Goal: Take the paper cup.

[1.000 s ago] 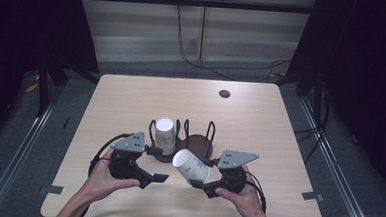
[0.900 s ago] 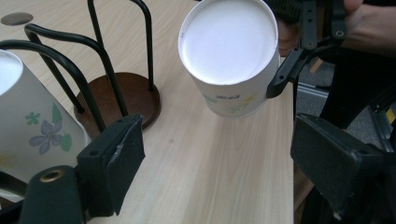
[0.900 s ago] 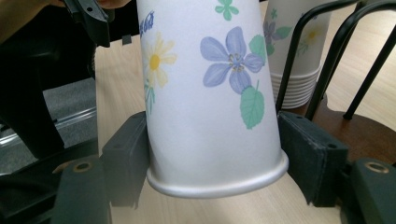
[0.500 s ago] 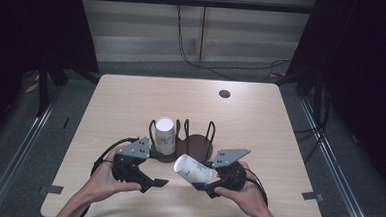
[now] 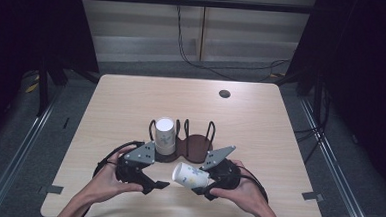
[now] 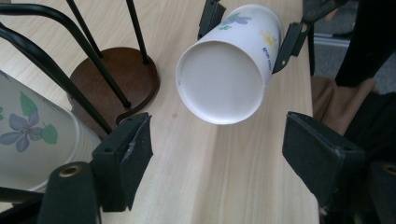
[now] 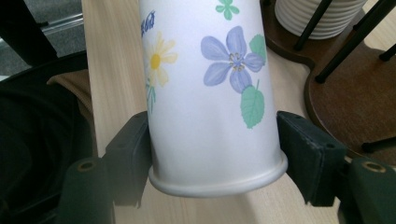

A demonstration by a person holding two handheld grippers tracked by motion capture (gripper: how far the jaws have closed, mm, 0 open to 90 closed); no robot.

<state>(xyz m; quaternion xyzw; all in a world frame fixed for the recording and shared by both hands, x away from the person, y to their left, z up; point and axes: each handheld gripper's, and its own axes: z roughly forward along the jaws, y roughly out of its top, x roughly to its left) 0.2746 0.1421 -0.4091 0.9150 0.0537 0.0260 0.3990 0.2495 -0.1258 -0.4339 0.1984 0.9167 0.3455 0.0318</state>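
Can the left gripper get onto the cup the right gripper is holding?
Probably yes: the cup's closed base faces the left gripper, whose jaws have just been closing with nothing between them yet.

Blue print on cup, seemingly illegible

Cup stack in rack, behind held cup.

cup: white, floral | rack: brown base, black wires | table: light wood
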